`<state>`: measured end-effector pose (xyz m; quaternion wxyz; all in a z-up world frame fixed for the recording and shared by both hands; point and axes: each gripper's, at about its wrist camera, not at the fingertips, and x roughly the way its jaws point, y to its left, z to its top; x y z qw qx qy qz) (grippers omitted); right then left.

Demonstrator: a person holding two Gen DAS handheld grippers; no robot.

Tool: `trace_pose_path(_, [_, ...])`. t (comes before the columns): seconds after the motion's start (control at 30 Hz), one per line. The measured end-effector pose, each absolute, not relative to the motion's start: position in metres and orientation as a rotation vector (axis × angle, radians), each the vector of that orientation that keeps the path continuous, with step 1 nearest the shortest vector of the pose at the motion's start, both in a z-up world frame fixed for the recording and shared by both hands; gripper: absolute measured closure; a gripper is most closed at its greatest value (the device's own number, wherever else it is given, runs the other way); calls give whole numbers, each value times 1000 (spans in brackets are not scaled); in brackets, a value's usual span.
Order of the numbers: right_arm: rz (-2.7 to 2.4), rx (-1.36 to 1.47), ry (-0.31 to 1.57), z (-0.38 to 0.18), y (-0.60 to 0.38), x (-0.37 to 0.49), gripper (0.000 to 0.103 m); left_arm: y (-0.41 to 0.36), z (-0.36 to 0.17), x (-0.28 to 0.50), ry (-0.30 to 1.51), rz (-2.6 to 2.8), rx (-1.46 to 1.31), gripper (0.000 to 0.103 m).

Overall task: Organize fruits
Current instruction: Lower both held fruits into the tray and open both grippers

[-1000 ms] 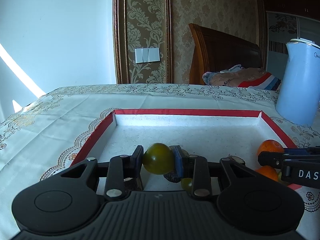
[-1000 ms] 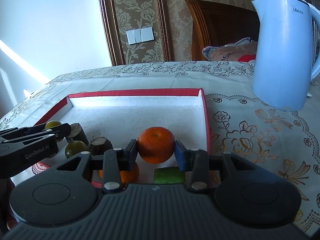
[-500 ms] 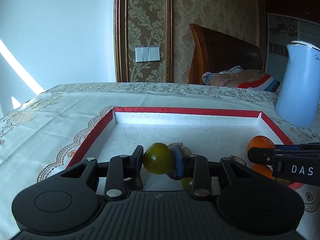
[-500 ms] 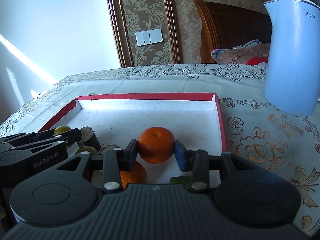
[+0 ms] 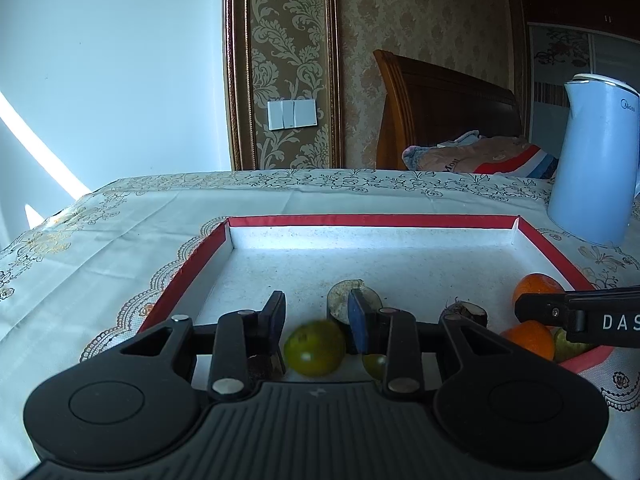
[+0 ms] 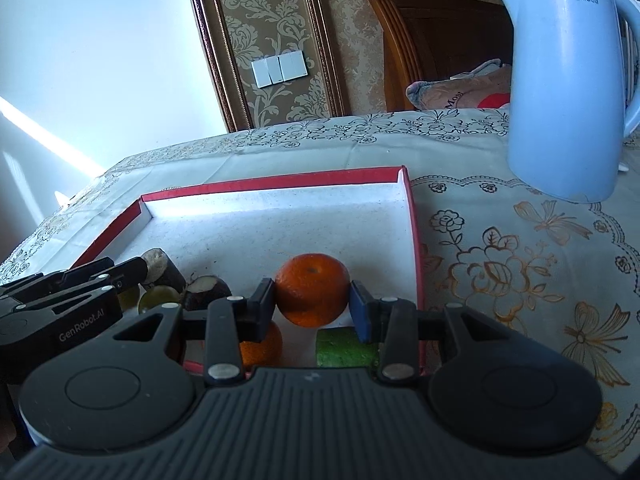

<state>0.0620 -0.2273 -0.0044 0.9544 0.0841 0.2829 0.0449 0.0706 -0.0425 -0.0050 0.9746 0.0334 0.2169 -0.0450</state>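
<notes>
Green fruit [image 5: 315, 347] below spread fingers [image 5: 275, 312]

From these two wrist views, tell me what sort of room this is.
Most likely a bedroom at home. A carved wooden headboard stands behind the embroidered white tablecloth, with a folded striped blanket against it, and a pale blue electric kettle sits beside the red-rimmed white tray of fruit.

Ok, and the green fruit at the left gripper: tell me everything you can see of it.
The green fruit is small, round, olive-green and smooth, with a glossy highlight and motion blur. It sits low between the left gripper's spread fingers, touching neither pad as far as shows, over the near edge of the red-rimmed tray. Whether it rests on the floor or is falling cannot be told.
</notes>
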Motion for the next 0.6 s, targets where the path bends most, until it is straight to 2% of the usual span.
trace_pose_path(0.07, [85, 166, 572, -5, -227, 62, 65, -43, -5, 70, 437, -91, 69, 68])
trace_pose_path(0.17, [89, 168, 567, -6, -226, 64, 65, -44, -5, 69, 431, -81, 77, 51])
trace_pose_path(0.2, [96, 170, 565, -6, -226, 64, 65, -44, -5, 69, 430, -82, 77, 49])
trace_pose_path(0.6, [104, 187, 557, -6, -227, 62, 63, -40, -3, 66, 426, -72, 69, 49])
